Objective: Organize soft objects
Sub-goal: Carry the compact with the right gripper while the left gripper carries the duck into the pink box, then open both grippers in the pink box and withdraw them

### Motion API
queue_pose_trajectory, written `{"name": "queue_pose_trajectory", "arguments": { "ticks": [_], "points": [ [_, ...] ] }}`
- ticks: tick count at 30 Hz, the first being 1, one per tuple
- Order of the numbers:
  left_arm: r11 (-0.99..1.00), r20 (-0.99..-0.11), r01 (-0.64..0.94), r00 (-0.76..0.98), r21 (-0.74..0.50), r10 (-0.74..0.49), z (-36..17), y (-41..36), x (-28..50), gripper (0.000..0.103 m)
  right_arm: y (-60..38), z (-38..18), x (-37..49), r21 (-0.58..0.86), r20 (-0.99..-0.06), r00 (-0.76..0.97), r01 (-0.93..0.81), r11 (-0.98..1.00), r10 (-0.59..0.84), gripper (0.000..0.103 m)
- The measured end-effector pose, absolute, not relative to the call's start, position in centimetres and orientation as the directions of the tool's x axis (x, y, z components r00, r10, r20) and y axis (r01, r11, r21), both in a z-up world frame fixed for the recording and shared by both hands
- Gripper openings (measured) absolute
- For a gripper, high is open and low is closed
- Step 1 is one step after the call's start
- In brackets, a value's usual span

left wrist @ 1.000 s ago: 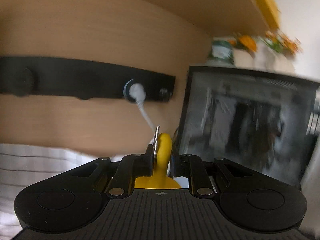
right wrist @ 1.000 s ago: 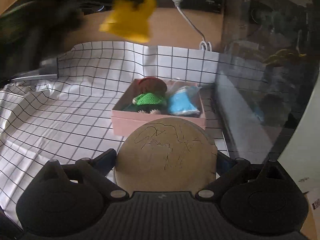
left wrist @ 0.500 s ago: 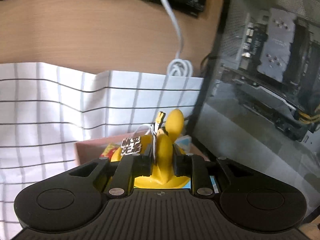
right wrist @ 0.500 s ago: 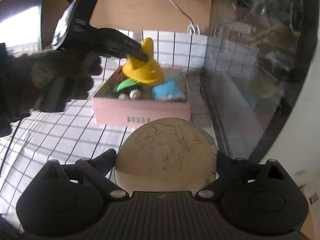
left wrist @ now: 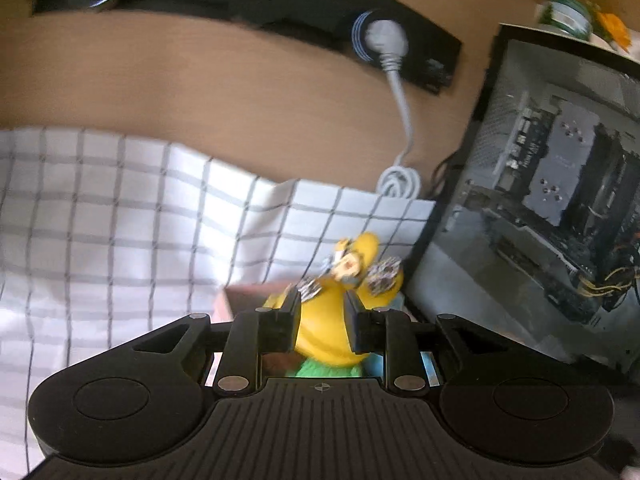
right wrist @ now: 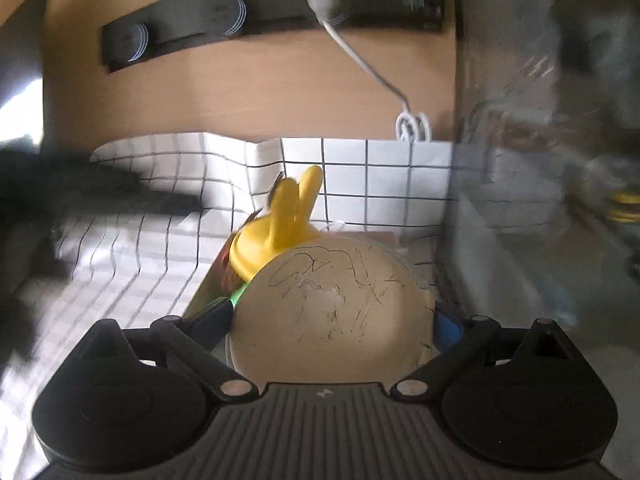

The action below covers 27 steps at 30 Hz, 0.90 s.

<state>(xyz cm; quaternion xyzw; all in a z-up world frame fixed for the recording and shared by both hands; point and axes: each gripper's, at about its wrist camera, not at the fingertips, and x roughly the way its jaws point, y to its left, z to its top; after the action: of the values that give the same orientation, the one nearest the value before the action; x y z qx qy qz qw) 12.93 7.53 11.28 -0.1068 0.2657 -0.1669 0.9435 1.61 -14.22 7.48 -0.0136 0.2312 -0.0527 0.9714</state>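
A yellow soft toy with two ears [left wrist: 332, 328] sits between the fingers of my left gripper [left wrist: 323, 304], whose jaws have parted and stand a little off its sides. It rests over the pink box [left wrist: 224, 300], on a green toy [left wrist: 320, 370]. In the right wrist view the yellow toy [right wrist: 276, 236] lies on the box [right wrist: 208, 284]. My right gripper [right wrist: 332, 312] is shut on a beige scribbled soft ball [right wrist: 332, 312] just in front of the box. The left gripper [right wrist: 100, 196] shows there as a dark blur at left.
A white checked cloth [left wrist: 120, 220] covers the table. A glass-sided computer case [left wrist: 560, 208] stands close on the right. A black power strip [left wrist: 280, 12] with a white plug and coiled cable [left wrist: 400, 176] hangs on the wooden back panel.
My left gripper has opened its jaws off the yellow toy over the box. My right gripper has carried the beige ball closer to the box.
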Motion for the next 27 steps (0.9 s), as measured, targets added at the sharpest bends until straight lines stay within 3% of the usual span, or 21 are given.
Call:
{"name": "queue_pose_trajectory", "arguments": {
  "ticks": [4,9,17,23,26,27],
  "points": [
    [0.919,-0.505,0.192,0.788,-0.344,-0.353,10.4,9.2,10.7,0.026,-14.7,5.4,7.6,0.04,-0.496,0.866,0.094,0.995,-0.062,0.099],
    [0.934,-0.602,0.096,0.741,-0.343,-0.297,8.6,10.3,8.1,0.026,-13.8,4.7,10.6,0.003,-0.484,0.874,0.049,0.999,-0.042,0.095],
    [0.944,-0.693,0.014,0.676,-0.329,-0.251,6.0,11.4,5.4,0.026,-13.4,5.3,6.4,-0.062,-0.501,0.862,0.049,0.997,-0.073,0.103],
    [0.949,-0.707,0.043,0.657,-0.312,-0.262,5.7,11.8,3.6,0.026,-13.4,6.0,2.2,-0.075,-0.413,0.894,0.156,0.985,-0.174,0.102],
    [0.952,-0.701,0.047,0.666,-0.302,-0.255,6.1,12.2,2.7,0.026,-13.3,5.3,1.7,-0.03,-0.455,0.882,0.122,0.992,-0.123,0.077],
    [0.953,-0.7,0.047,0.668,-0.299,-0.253,6.2,12.4,2.4,0.026,-13.3,5.1,2.0,-0.015,-0.462,0.88,0.117,0.993,-0.11,0.077]
  ]
}}
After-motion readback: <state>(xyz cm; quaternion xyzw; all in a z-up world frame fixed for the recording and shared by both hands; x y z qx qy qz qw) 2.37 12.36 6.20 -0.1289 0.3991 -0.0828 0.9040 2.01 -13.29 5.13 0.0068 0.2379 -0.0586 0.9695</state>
